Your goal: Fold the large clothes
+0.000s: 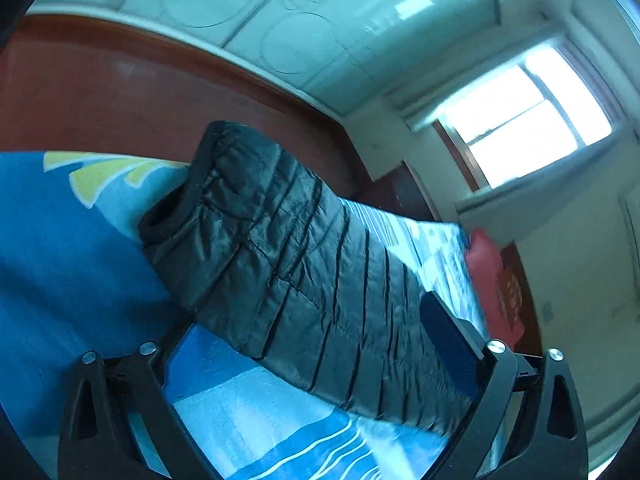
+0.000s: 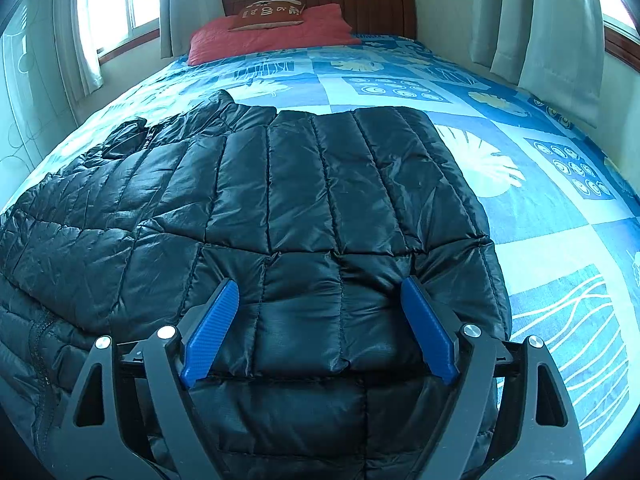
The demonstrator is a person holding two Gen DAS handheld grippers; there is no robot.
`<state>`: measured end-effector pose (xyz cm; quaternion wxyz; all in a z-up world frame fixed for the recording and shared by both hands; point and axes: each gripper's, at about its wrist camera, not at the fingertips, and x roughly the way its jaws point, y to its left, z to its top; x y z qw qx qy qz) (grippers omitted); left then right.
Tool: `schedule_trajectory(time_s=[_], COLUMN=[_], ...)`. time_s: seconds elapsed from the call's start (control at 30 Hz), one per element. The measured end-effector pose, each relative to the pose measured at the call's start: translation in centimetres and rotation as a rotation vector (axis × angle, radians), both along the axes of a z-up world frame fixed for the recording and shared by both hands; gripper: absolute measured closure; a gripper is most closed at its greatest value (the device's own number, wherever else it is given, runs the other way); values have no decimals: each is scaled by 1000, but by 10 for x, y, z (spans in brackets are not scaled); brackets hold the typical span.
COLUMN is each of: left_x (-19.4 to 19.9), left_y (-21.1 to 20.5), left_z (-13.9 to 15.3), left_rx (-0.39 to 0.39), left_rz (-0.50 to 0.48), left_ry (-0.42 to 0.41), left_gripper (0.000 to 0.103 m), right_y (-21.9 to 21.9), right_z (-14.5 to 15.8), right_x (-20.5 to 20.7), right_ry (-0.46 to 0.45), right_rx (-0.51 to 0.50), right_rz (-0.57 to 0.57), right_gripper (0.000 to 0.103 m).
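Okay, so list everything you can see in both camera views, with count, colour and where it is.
Puffer jacket: one, black, spread on the bed; a sleeve is lifted across the left view.
Bedspread: one, blue with pale leaf and wave prints, covering the bed.
Pillow: one, red, at the head of the bed.
Cushion: one, dark red with white print, on the pillow.
Headboard: one, brown wood, far end.
Curtains: pale, beside the windows.
Left gripper: black, fingers wide apart, sleeve lying between them.
Right gripper: blue pads, open over the jacket's near edge.
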<state>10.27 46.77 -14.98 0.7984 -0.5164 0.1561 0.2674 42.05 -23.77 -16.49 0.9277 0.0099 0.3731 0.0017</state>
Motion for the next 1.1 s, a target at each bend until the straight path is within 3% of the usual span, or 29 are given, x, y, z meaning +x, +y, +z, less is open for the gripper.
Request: schedule_trajectory(time_s=[0.1,0.27,0.37,0.57,0.77,0.87,1.1], left_x=[-8,-9,-6,25,94,138,208], left_y=[3,7,4,-29,-110,-172,-305], left_z=[-4,-4,4,48,96,113,123], left_rx=[-51,-51,-19,176,323,387,496], left_rz=[79,114,117,41,-177,-320,-598], left_ry=[30,62,88,99,56,54,75], left_gripper=[52,95,97,98,99,99,99], right_y=[0,0,0,-1,-1,-1,-1], right_z=[0,0,0,0,0,0,0], right_x=[0,0,0,0,0,0,0], right_ry=[0,0,0,-1,-2,-4,-5], right_rx=[-1,1,0,3,6,8,11], right_rz=[0,1,1,2,3,3,3], right_gripper=[20,20,20,20,20,20,20])
